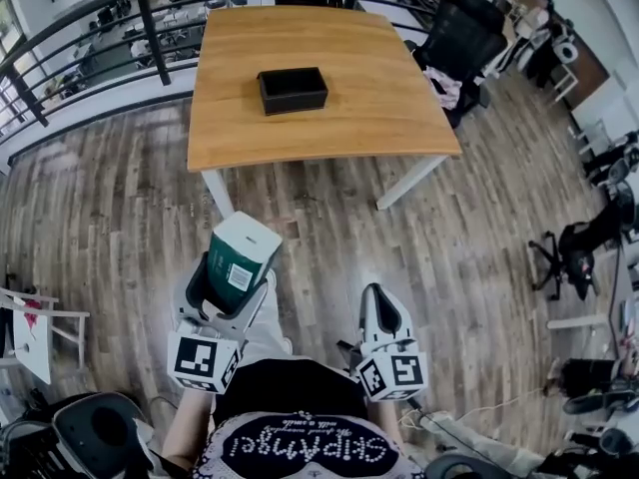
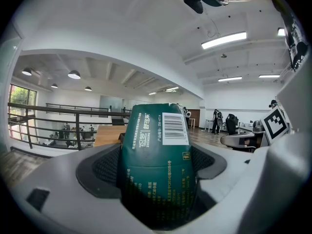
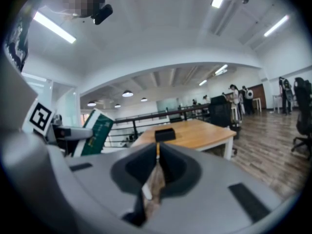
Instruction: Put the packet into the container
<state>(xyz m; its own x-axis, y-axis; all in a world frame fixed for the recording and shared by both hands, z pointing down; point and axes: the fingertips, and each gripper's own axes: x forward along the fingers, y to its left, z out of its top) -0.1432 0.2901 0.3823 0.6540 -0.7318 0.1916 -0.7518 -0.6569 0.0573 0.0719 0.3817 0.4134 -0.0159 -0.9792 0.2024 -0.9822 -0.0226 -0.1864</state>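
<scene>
A green and white packet (image 1: pixel 240 255) stood upright, clamped between the fingers (image 2: pixel 105 169) of the left gripper (image 1: pixel 236 285), above the wooden floor (image 1: pixel 329 228). The black container (image 1: pixel 293 90) sat on the table (image 1: pixel 389 108), well apart from it. The right gripper (image 1: pixel 382 312) was empty, its fingers pressed together.

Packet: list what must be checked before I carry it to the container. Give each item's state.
1. Packet clamped in left claw: ok.
2. Right claw shut with nothing in it: ok.
3. Container sits open side up on the table: ok.
4. Container empty inside: cannot tell, its interior is dark.
5. Container close under the claws: not ok, the table stands well ahead across the floor.
</scene>
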